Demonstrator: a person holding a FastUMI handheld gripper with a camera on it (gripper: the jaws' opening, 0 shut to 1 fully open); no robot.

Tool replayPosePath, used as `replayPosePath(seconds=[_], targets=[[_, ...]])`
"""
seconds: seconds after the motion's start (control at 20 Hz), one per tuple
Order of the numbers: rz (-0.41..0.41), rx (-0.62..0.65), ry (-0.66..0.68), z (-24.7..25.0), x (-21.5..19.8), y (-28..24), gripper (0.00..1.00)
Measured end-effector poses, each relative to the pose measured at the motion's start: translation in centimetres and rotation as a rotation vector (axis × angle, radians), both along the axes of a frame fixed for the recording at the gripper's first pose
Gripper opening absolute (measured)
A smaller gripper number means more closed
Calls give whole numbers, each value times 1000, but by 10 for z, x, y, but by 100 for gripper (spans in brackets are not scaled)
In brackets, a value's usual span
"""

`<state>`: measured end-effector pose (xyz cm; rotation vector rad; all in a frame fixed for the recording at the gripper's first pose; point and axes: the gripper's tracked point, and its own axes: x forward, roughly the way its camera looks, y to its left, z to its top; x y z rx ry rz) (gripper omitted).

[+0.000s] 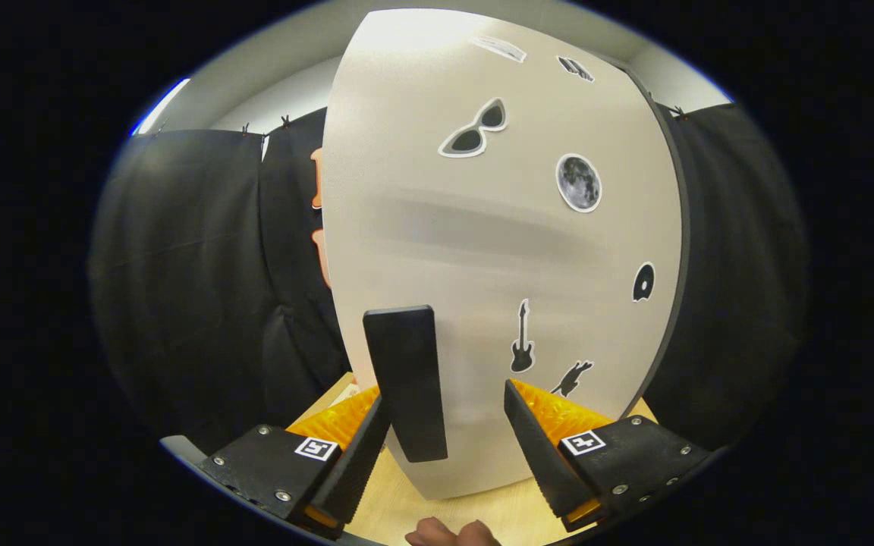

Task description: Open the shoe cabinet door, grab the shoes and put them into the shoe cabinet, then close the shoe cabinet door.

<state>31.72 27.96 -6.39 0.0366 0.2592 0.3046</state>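
My gripper (444,432) sits low in the frame with its fingers spread apart, gripping nothing. The left finger (357,455) lies just beside the black door handle (407,383), which falls between the two fingers but close to the left one — whether they touch I cannot tell. The right finger (536,447) stands clear of the handle, with bare door between them.

The cabinet door (498,250) takes up the centre and upper right of the frame, a pale panel standing upright on the wooden surface (482,512), with its long axis running bottom to top. Its broad face points toward me, turned a little to the right. The handle is a flat bar, also running bottom to top, tilted slightly at its upper end toward the left. Stickers dot the right half: sunglasses (473,129), a moon (579,183), and a guitar (522,337).

What could go wrong, as I judge it: the handle is off-centre in my fingers, so if I close now the right finger must travel far and may push the bar sideways, or pinch only its edge and slip when I pull. A crooked pull could drag the whole cabinet across the wood instead of swinging the door.

A hand (452,533) shows at the bottom centre.
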Motion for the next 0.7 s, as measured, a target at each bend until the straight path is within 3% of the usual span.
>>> replayPosePath(seconds=[0.35, 0.45, 0.7], targets=[[27, 26, 27, -6, 33, 21, 92], [0, 27, 20, -8, 44, 19, 93], [-36, -94, -38, -13, 59, 22, 94]])
